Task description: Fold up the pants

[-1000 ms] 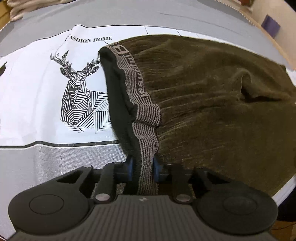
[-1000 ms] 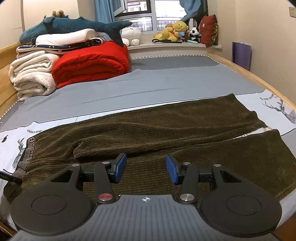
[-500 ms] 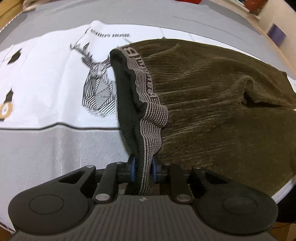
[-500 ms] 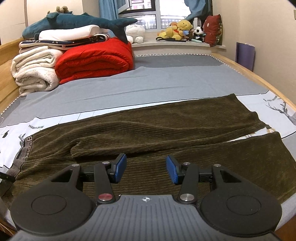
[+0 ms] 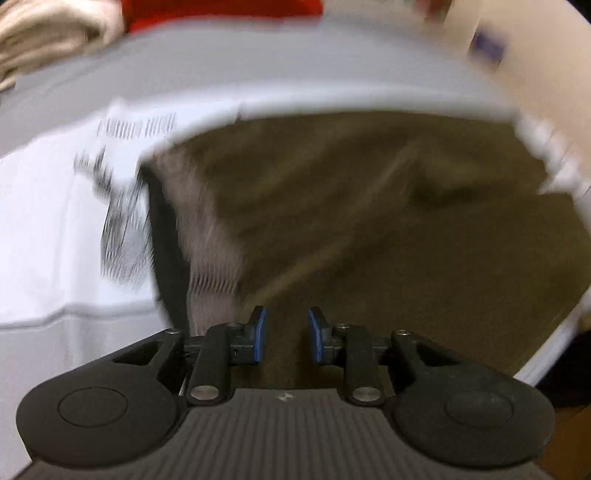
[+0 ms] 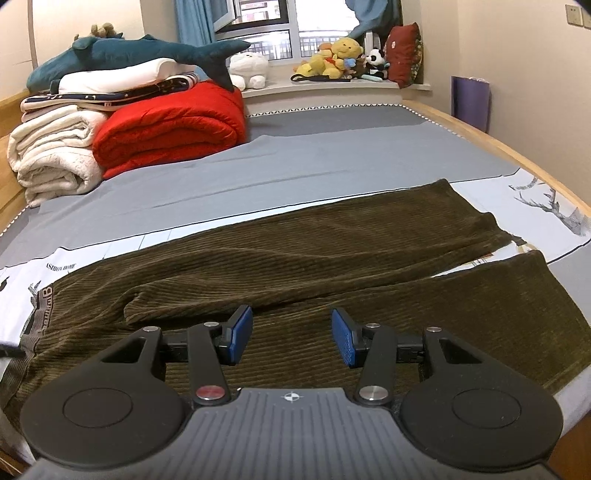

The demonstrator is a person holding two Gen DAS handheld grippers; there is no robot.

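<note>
Pants (image 6: 295, 266) lie flat across the bed (image 6: 332, 162), waistband (image 6: 40, 310) at nine o'clock; left gripper (image 5: 284, 334) is narrowly parted, apparently empty though blurred; right gripper (image 6: 291, 334) gapes wide above the cloth, holding nothing.

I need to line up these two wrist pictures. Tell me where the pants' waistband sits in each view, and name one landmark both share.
Left wrist: the waistband runs down the left-centre, blurred, ending just left of the open left gripper.
Right wrist: it lies at the far left edge, well left of the open right gripper.
Shared landmark: the red quilt at the far end of the bed.
</note>
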